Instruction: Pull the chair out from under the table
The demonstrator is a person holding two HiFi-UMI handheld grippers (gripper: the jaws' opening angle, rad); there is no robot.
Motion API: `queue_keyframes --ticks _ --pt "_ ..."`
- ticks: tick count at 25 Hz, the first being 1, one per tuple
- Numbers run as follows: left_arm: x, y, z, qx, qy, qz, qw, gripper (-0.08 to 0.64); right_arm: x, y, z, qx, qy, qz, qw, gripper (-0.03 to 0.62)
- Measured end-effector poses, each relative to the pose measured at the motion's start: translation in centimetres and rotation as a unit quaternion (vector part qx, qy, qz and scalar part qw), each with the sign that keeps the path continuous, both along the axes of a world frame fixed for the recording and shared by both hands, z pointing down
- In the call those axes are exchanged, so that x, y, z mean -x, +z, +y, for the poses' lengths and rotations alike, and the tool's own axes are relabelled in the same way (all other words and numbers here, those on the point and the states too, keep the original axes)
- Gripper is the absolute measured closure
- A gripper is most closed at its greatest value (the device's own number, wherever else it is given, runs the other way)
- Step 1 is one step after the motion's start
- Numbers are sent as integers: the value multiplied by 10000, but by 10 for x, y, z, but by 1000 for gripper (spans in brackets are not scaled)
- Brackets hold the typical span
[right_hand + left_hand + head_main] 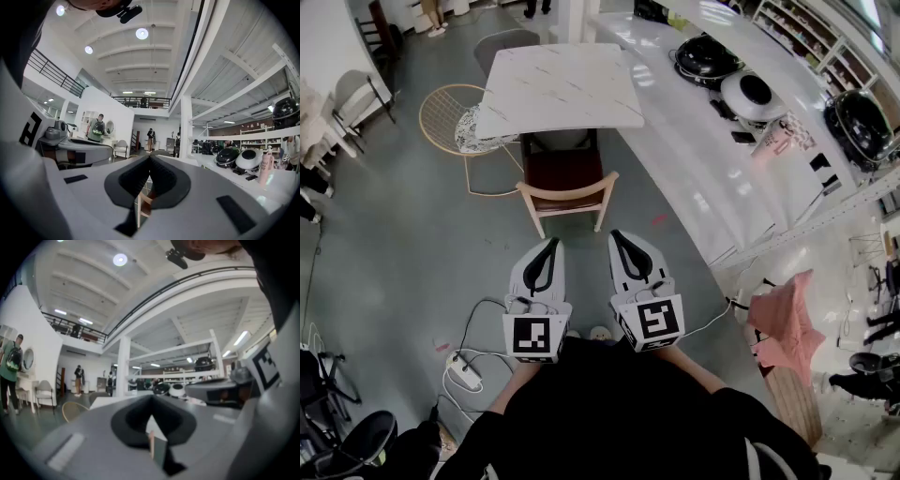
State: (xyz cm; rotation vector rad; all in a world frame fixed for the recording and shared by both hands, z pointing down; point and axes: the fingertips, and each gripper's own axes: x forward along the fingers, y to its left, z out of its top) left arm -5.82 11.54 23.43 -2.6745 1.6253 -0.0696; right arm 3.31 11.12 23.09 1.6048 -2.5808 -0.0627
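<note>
A wooden chair (pixel 567 183) with a dark brown seat stands with its seat partly under the white marble table (pixel 561 84), its curved backrest toward me. My left gripper (pixel 552 242) and right gripper (pixel 615 235) are held level side by side, a short way in front of the backrest and apart from it. Both are shut with nothing between the jaws. Below the meeting jaws of the left gripper (pixel 151 401), a sliver of the chair (pixel 151 446) shows. The right gripper (pixel 150 159) likewise frames a strip of the chair's wooden frame (pixel 142 206).
A yellow wire chair (pixel 450 117) stands at the table's left and a grey chair (pixel 506 42) at its far side. A long white counter (pixel 703 150) with round cookers (pixel 708 58) runs along the right. A power strip with cables (pixel 464 373) lies on the floor at lower left.
</note>
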Motion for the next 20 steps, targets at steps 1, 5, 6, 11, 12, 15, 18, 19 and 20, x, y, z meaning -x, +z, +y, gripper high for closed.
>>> queue_keyframes --ticks 1,5,6,11,12,15,18,19,20 --pt "2 1 -1 -5 12 8 10000 554 2 1 0 -2 10 7 10000 572" --pt "5 5 -4 -44 68 44 10000 554 8 6 -1 11 54 21 10000 572" --pt "5 7 -5 -46 81 60 9999 554 8 8 -2 17 64 12 10000 572" --pt "0 15 -16 -3 222 251 9994 554 3 14 -16 30 70 -117 9999 571" --pt "0 16 -22 -32 224 243 9994 554 2 16 -22 19 73 -124 9999 571" --pt "2 25 -45 -38 174 214 9996 554 -1 25 -45 21 60 -127 9999 569" --pt "5 42 -77 80 109 37 9999 554 -3 36 -77 19 -26 -45 10000 569" --pt "6 45 -90 120 70 13 9999 554 -3 38 -89 -12 -77 19 10000 569" --pt "5 47 -103 134 47 10 9999 554 -4 40 -102 -57 -138 101 9998 569"
